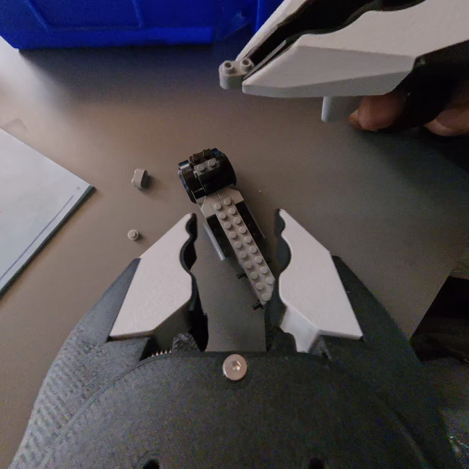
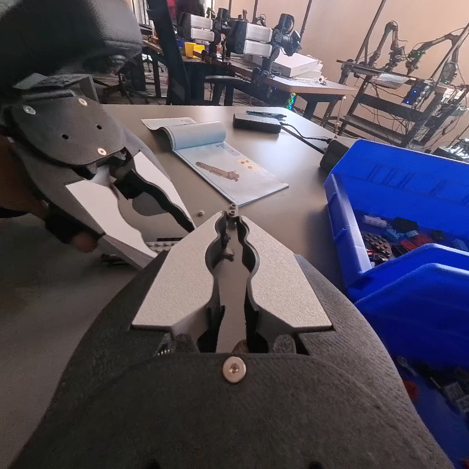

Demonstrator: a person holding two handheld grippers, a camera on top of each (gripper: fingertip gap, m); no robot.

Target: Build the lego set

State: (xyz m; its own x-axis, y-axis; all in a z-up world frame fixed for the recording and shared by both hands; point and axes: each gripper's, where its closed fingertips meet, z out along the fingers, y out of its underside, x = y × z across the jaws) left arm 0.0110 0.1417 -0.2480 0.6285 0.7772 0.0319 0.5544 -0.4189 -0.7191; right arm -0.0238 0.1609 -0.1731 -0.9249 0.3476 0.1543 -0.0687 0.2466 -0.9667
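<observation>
From the left wrist view, the left claw stands open, its fingers either side of the long grey-and-black lego model lying flat on the dark counter. Two loose grey pieces sit well apart to its left, near the booklet edge. From the right wrist view, the right claw pinches a small grey two-stud piece at its tips, above bare counter; blue bins crowd its right side.
</observation>
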